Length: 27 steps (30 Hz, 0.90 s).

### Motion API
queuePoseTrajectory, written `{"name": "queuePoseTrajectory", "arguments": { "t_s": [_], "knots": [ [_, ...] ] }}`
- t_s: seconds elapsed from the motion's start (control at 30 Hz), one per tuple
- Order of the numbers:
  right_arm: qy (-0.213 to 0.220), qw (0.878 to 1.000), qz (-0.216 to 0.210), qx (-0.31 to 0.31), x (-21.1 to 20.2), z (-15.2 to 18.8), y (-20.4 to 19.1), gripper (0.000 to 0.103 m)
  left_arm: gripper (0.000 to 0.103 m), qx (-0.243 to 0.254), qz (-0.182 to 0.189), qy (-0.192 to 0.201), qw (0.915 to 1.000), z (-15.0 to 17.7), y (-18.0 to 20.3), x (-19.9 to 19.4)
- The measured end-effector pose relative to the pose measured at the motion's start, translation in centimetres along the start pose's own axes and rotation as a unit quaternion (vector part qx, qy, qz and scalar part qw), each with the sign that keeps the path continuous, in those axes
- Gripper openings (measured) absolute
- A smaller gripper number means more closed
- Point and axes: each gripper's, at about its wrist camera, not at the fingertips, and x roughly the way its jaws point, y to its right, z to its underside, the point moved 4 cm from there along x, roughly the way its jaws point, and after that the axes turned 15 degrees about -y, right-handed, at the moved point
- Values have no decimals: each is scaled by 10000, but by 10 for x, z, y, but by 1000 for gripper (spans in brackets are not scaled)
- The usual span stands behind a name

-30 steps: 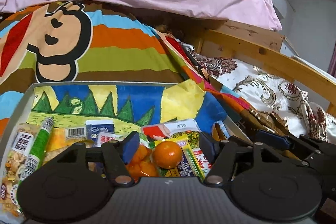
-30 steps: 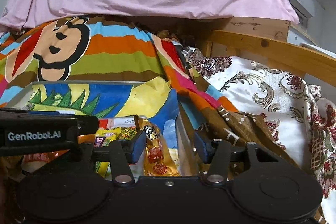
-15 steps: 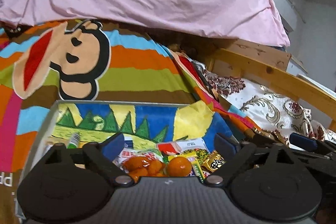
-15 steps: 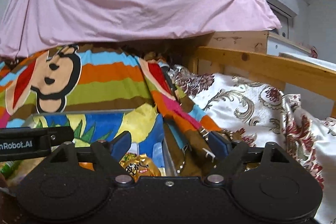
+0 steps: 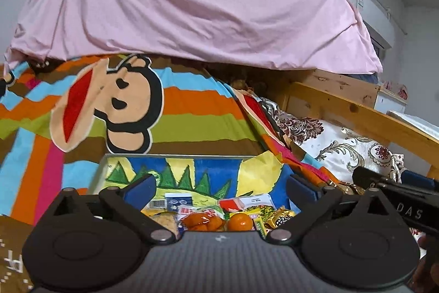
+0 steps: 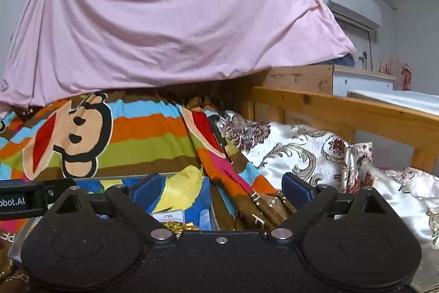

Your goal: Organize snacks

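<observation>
A pink sheet [image 5: 192, 4] hangs well beyond my claws, and below it the striped monkey blanket [image 5: 164, 111] covers the bed. Ahead of my left claw [image 5: 219, 190] sits the box [image 5: 101, 169] with its drawn mountain lining, just beyond the fingertips. Its jaws are opening, wide apart, nothing between the pads. Beneath that gap lie the snacks — a tangerine [image 5: 241, 221], a packet of orange pieces [image 5: 203, 221], a gold wrapper [image 5: 278, 217]. My right claw [image 6: 221, 190] is opening too, empty, over the box's right wall [image 6: 214, 213] and the blanket edge.
</observation>
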Motion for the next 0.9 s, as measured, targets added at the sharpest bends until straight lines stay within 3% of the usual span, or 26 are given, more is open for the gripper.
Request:
{"name": "queuePoseTrajectory", "arguments": {
  "t_s": [0.4,0.9],
  "knots": [
    [137,9998,-159,-38,-50,9,3,102,102,-181,-368,239,9989,7,-11,-56],
    [-29,9988,-422,-227,-112,41,1,102,102,-204,-902,-14,9957,59,-25,-119]
  ]
}}
